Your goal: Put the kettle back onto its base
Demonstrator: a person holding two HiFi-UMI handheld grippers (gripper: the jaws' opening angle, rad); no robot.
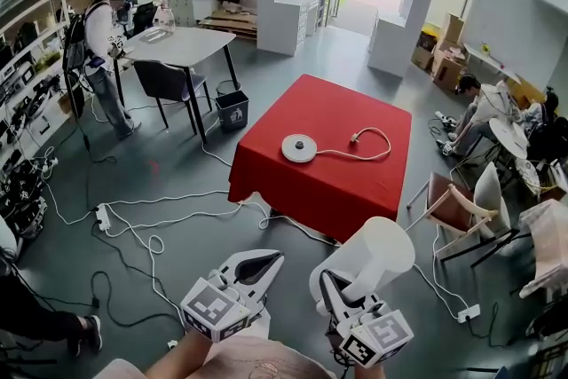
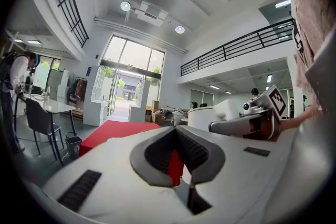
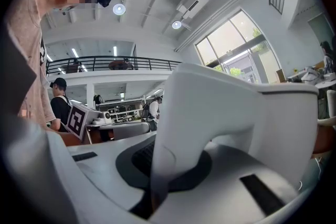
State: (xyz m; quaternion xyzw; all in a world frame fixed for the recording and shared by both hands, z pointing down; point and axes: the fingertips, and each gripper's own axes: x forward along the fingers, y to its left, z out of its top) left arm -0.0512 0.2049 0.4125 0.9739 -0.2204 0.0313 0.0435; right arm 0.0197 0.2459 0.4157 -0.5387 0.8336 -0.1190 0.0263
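Gripping the kettle (image 1: 373, 255) handle (image 3: 173, 157), right claw (image 1: 335, 290) holds it aloft; left claw (image 1: 273, 256) looks closed, empty.

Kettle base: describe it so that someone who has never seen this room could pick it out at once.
Find the red-clothed table in the middle of the grey floor. On its left half lies the kettle base, a flat white disc with a dark centre. Only its white cord, looping off to the right, shares the cloth with it.
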